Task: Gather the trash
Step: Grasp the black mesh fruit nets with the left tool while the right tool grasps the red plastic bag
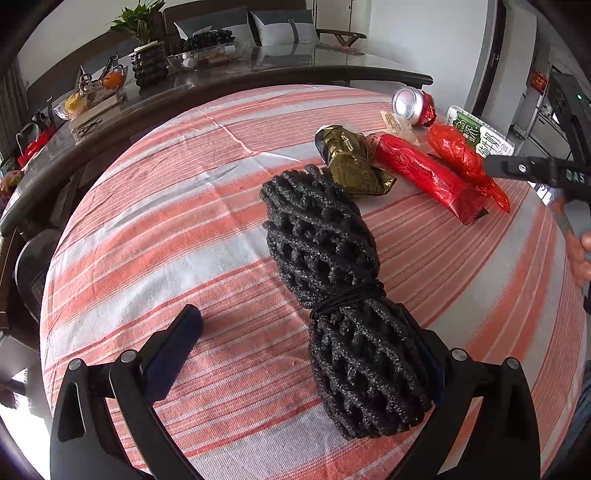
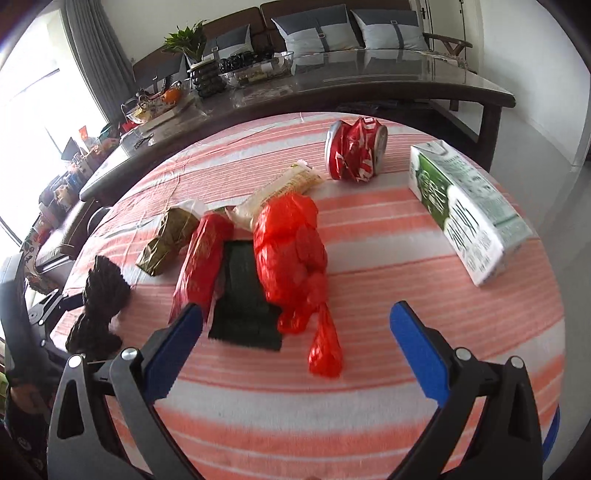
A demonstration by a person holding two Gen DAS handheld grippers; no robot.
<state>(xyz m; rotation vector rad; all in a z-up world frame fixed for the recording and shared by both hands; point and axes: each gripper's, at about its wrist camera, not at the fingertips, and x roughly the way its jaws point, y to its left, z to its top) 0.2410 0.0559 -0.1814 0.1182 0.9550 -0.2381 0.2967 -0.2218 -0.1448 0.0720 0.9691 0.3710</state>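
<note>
A black foam net bundle (image 1: pixel 332 273) tied with a band lies on the striped cloth (image 1: pixel 147 229). My left gripper (image 1: pixel 306 325) is open, its right finger against the bundle's near end, its left finger apart. The bundle also shows in the right wrist view (image 2: pixel 99 302). My right gripper (image 2: pixel 295 317) is open just in front of a knotted red plastic bag (image 2: pixel 291 251). Beside the bag lie a dark flat wrapper (image 2: pixel 247 306), a red wrapper (image 2: pixel 203 251), a gold wrapper (image 2: pixel 166 243), a pale wrapper (image 2: pixel 284 188), a crushed red can (image 2: pixel 354 149) and a green-white carton (image 2: pixel 461 210).
A dark glossy table (image 2: pixel 332 88) stands behind the cloth-covered table, with a potted plant (image 2: pixel 199 59), fruit bowls (image 2: pixel 159 103) and a tray. A sofa with cushions (image 2: pixel 317 33) is against the back wall. Chairs stand at the left.
</note>
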